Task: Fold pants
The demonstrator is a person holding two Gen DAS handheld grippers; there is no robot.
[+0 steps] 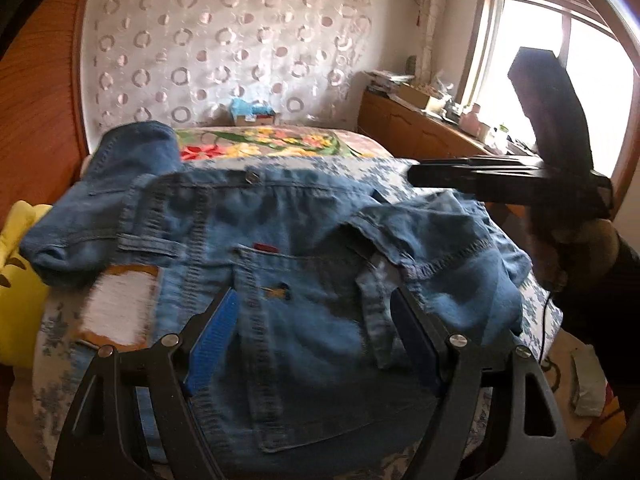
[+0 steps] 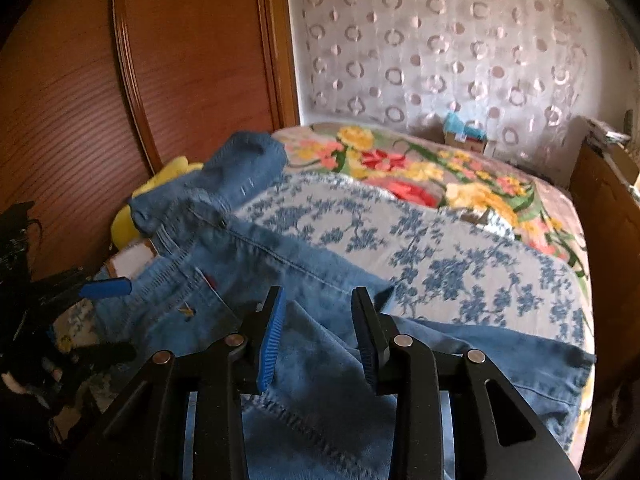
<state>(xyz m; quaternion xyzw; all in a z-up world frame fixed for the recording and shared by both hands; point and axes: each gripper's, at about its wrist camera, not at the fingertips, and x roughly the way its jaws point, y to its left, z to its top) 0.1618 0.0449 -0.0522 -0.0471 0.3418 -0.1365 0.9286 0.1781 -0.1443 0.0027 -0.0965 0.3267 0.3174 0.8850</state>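
jeans bunched on the bed, both grippers over them

the jeans [image 1: 288, 248] lie crumpled on the blue-flowered sheet [image 2: 440, 248] of the bed, waistband and back pocket up, with a white patch label [image 1: 116, 304] at about 9 o'clock in the left wrist view. one end is turned back toward 11 o'clock, lying over a yellow cushion [image 1: 20, 276]. a second loose fold rises toward 2 o'clock.

the left gripper [image 1: 316, 324] sits over the back pocket, its jaws spread wide, one blue pad on each side of the pocket seam. whether the pads touch the denim cannot be told.

the right gripper [image 2: 320, 332] is over a rumpled fold, its jaws part open at a middling gap, with denim lying between and under them. it does not look pinched, though contact is hard to judge through the blur. in the left wrist view this gripper shows at 3 o'clock, above the cloth, held in a gloved hand [image 1: 580, 248].

beyond the sheet, toward 12 o'clock, lies a bright floral blanket [image 2: 420, 164], then a small box [image 1: 254, 114] against a curtain [image 1: 224, 44] with ring patterns. a wooden panel [image 2: 140, 80] stands at 10 o'clock in the right wrist view.
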